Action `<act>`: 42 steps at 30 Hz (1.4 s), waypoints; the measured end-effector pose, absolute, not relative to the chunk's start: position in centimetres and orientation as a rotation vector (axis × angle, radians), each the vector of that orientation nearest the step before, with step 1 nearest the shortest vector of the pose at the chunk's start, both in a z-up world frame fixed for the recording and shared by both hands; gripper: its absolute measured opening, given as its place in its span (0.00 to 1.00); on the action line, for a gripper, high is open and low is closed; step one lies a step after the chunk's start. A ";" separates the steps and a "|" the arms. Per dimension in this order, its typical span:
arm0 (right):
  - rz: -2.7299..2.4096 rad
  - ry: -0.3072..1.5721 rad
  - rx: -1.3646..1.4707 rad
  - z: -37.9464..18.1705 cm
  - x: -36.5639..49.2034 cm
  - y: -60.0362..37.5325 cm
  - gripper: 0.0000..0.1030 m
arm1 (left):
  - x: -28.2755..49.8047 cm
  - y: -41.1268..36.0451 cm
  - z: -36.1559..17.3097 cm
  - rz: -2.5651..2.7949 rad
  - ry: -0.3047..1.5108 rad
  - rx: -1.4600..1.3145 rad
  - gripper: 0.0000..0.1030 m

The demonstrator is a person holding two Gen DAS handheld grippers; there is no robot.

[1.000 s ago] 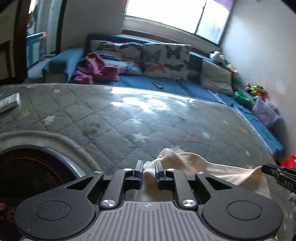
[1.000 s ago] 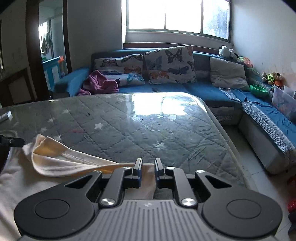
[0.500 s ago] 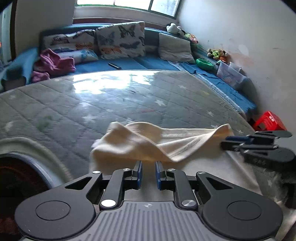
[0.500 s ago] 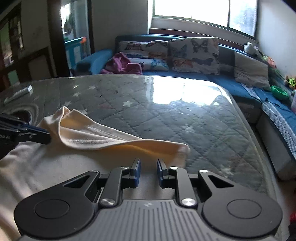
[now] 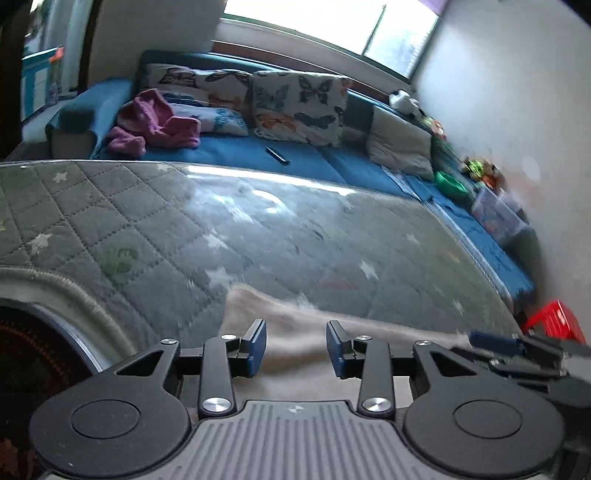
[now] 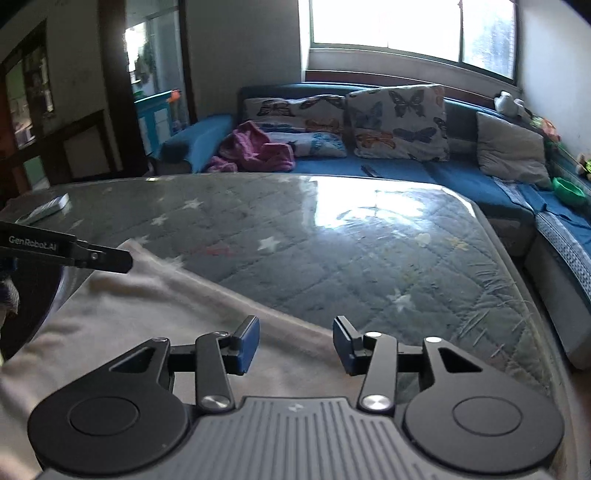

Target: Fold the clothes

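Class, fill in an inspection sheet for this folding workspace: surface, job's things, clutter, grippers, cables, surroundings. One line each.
Surface: grey quilted table cover with stars, under a glossy sheet.
Job's things: cream garment lying flat at the near edge.
Clutter: small white box at the far left corner.
Grippers: left gripper and right gripper both with jaws open over the garment, holding nothing.
Cables: nothing seen.
Surroundings: blue sofa, butterfly cushions, pink clothing, window.
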State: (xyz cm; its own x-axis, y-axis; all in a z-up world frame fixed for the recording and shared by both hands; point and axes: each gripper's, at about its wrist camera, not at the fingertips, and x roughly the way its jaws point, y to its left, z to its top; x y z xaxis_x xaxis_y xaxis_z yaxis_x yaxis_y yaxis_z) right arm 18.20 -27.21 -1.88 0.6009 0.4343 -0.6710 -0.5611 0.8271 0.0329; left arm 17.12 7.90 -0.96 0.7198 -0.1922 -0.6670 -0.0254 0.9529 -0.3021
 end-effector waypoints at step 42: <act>1.043 0.693 -0.456 -0.6 -9.2 -24.9 0.02 | 5.8 5.3 -2.6 -0.158 0.758 -0.099 0.40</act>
